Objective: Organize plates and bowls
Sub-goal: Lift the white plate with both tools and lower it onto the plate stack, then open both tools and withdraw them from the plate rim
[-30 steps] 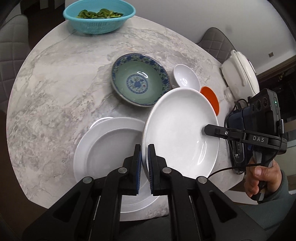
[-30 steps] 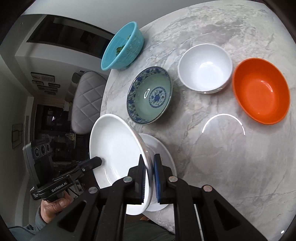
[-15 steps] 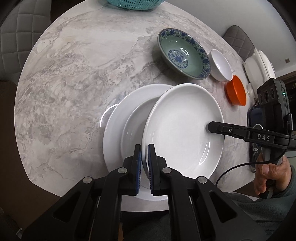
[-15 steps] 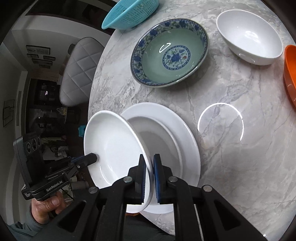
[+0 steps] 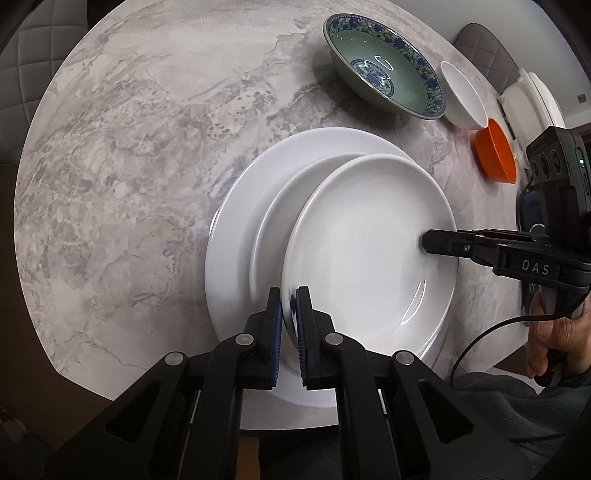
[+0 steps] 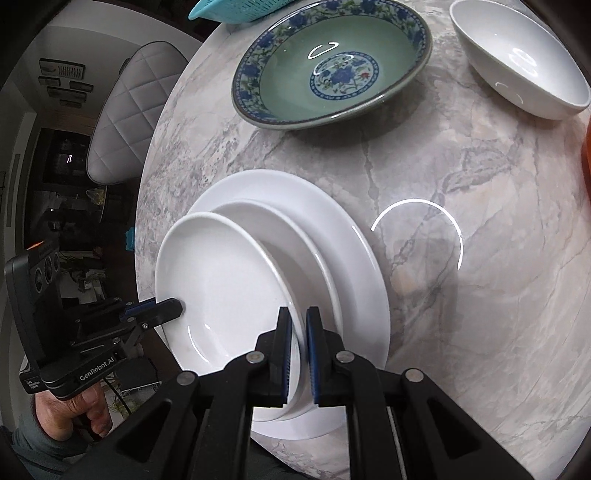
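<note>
Round grey-veined marble worktop (image 5: 129, 155). Left wrist view: green porcelain bowl with blue floral rim (image 5: 384, 66) at 1 o'clock, empty. Small plain white bowl (image 5: 463, 96) just beside it, orange plastic bowl (image 5: 495, 155) next along toward 2 o'clock; both empty, none touching the plates. Nothing lies between the bowls and the plate stack. Teal plastic colander (image 6: 243, 11) only shows as an edge at 11 o'clock in the right wrist view; contents not visible. Grey quilted chair (image 6: 125, 118) beyond the worktop edge at 10 o'clock there.

Large flat white plate (image 5: 236, 221) lies on the worktop near the close edge. Deep white plate (image 5: 369, 251) sits tilted over it, offset toward the person, near side raised. A third rim shows between the two; can't tell if it's a separate plate.

Left claw (image 5: 288, 317) clamped on the deep plate's rim at 6 o'clock. Right claw (image 6: 298, 332) clamped on the opposite rim.
</note>
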The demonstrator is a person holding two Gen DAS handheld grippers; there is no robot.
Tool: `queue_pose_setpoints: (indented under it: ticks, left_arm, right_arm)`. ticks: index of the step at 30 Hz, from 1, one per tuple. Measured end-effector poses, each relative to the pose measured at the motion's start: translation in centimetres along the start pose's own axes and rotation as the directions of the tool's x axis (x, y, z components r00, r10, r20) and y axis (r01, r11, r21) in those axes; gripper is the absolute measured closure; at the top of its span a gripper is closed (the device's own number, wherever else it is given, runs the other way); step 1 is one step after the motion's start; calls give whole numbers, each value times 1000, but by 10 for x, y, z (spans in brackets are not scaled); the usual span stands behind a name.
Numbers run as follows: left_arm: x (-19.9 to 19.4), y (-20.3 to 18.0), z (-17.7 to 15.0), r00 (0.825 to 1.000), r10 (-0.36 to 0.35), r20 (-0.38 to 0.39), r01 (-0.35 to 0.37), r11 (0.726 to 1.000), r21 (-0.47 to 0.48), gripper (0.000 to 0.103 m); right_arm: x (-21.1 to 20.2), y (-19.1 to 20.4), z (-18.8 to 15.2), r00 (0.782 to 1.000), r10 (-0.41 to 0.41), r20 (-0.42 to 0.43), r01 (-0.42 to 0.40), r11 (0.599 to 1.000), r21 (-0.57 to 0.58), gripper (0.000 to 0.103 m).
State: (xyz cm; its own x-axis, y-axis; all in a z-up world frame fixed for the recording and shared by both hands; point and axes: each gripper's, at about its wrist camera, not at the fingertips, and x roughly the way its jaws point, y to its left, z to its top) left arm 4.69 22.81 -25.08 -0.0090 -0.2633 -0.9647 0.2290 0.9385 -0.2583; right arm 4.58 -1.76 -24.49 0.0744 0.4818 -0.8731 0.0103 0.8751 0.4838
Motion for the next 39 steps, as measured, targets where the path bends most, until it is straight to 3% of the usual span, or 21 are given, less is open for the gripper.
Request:
queue_pose_setpoints:
  ticks: [19,22,23,26,28,30,35,37,39]
  left_arm:
    - [19,2,5,1000,4,-16,-4,999,-36,95]
    - [15,5,3,1000,-4,-1,4,999,-46,91]
    - [13,5,2,1000,-10,3,10,999,-47,90]
    - [6,2,1,999,-41,22,42,998,-41,74]
    - [-1,-3,-1,996,-76,50,78,996,-31,43]
    - [-11,-8,-2,995,-63,81,65,998,-24,23]
    - [-37,-8,-4,985,-98,140,105,994,-43,22]
    - [-50,-2,-1,973,-142,184,156,986,-63,13]
    - [-62,4,5,957,-176,230,200,976,-83,13]
  right_arm:
    - [3,10,1,995,-96,3,96,991,-92,93]
    - [2,11,1,996,-95,3,95,991,-95,89]
    - [1,11,1,996,-91,6,91,991,-94,83]
    - [-1,13,0,998,-65,9,66,993,-98,67]
    - [-1,18,-2,999,-52,12,53,993,-110,57]
    - [-2,22,-3,999,-41,15,43,992,-123,48]
    - [-19,26,-6,998,-19,53,25,992,-125,35]
    - [-30,25,-6,997,-4,74,12,994,-111,33]
    - [-45,24,-5,993,25,113,-13,994,-105,23]
